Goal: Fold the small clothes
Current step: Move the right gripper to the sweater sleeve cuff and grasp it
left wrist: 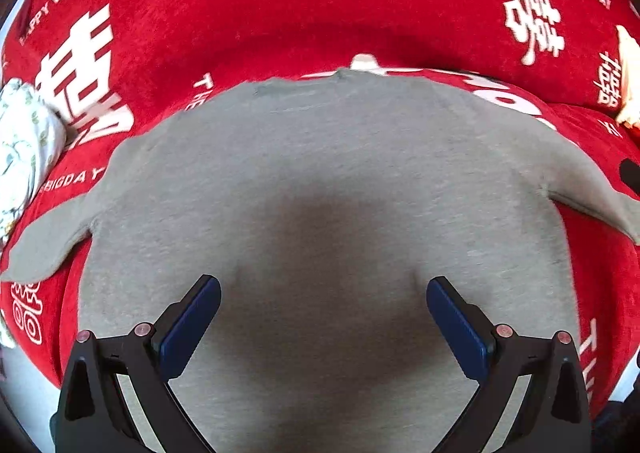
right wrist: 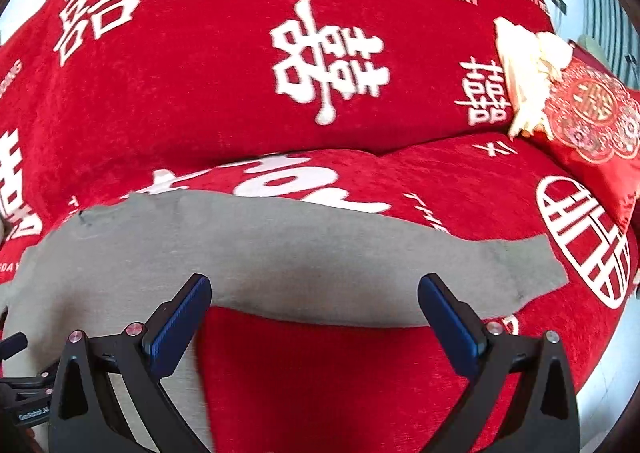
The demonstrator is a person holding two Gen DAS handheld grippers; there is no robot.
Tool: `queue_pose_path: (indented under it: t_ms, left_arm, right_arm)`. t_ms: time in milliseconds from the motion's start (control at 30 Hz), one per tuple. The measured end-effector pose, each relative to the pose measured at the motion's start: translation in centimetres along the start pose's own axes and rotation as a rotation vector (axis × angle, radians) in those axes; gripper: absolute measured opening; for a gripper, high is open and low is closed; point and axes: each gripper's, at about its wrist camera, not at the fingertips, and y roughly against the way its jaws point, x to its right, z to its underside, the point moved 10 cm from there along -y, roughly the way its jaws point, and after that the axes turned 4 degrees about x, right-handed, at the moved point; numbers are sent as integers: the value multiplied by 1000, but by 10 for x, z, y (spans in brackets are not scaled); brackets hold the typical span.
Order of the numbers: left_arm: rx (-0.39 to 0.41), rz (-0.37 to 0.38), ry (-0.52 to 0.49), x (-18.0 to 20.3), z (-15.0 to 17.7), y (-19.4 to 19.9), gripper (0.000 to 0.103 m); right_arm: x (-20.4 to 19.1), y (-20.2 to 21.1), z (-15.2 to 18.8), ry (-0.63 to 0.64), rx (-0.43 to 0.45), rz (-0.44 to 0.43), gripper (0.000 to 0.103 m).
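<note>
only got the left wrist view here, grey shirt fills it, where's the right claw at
Observer: The right claw is open, hovering over the grey knit t-shirt's right sleeve, which lies flat and spread out sideways.
Operator: anything past that sleeve
Observer: A red embroidered cushion sits at the far right of the red sofa cover, apart from the sleeve.
Operator: is the left claw showing in that view
Observer: Only a black part at the lower left edge, probably the left claw's frame; its fingers are not shown there.
</note>
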Motion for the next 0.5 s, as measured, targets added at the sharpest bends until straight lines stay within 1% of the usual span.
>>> queue_pose_path:
  t_ms: [133,267,500]
  left_arm:
    - [5,16,-22,14,-4,1,103]
    - [3,21,-15,20,-5,0,103]
    - [-16,38,-15,31,-1,-6,103]
  right_arm:
    - [17,-1,0,-17,-3,16,103]
    - [36,-4,0,-33,-8,34,103]
    - [94,-12,3,-97,-26,104,103]
